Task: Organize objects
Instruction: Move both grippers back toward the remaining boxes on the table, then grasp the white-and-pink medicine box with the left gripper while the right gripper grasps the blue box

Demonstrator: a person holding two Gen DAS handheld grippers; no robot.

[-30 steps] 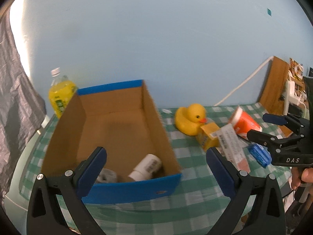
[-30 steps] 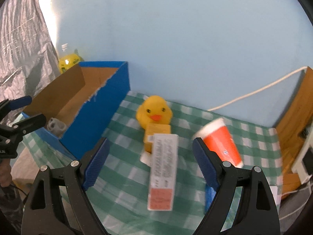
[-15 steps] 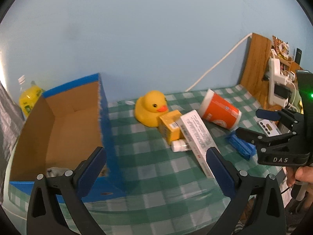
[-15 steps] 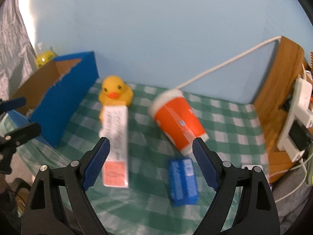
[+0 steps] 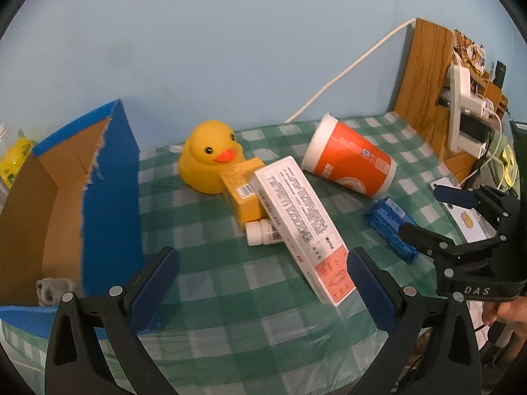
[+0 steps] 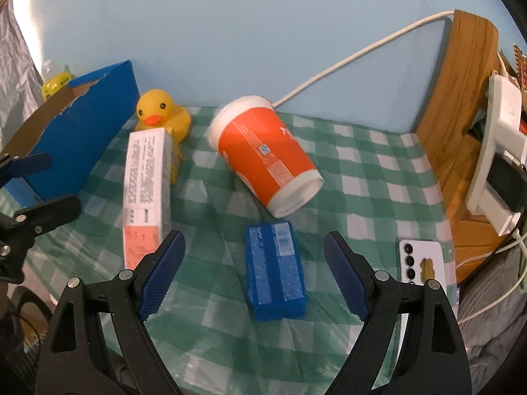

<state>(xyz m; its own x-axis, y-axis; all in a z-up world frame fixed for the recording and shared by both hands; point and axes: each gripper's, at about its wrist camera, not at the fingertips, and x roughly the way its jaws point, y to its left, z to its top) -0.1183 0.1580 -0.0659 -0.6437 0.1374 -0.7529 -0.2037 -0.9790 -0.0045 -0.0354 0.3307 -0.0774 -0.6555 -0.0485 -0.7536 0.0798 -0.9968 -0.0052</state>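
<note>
On the green checked cloth lie a yellow rubber duck (image 5: pixel 208 160), a small yellow box (image 5: pixel 243 191), a small white bottle (image 5: pixel 262 232), a long white carton (image 5: pixel 301 220), a tipped orange cup (image 5: pixel 349 164) and a blue packet (image 6: pixel 275 265). A blue-edged cardboard box (image 5: pixel 66 197) stands at the left. My left gripper (image 5: pixel 263 283) is open and empty, in front of the white carton. My right gripper (image 6: pixel 255 273) is open and empty, its jaws on either side of the blue packet and short of it. The right gripper also shows in the left wrist view (image 5: pixel 434 214).
A white phone (image 6: pixel 423 263) lies at the table's right edge. A wooden shelf (image 6: pixel 461 105) with a power strip (image 6: pixel 497 151) and cables stands at the right. A yellow drink bottle (image 6: pixel 56 80) stands behind the box. A grey item (image 5: pixel 52 291) lies inside the box.
Both views have swung right, away from the cardboard box toward the loose items. The right gripper has come closer to the blue packet. Both stayed open.
</note>
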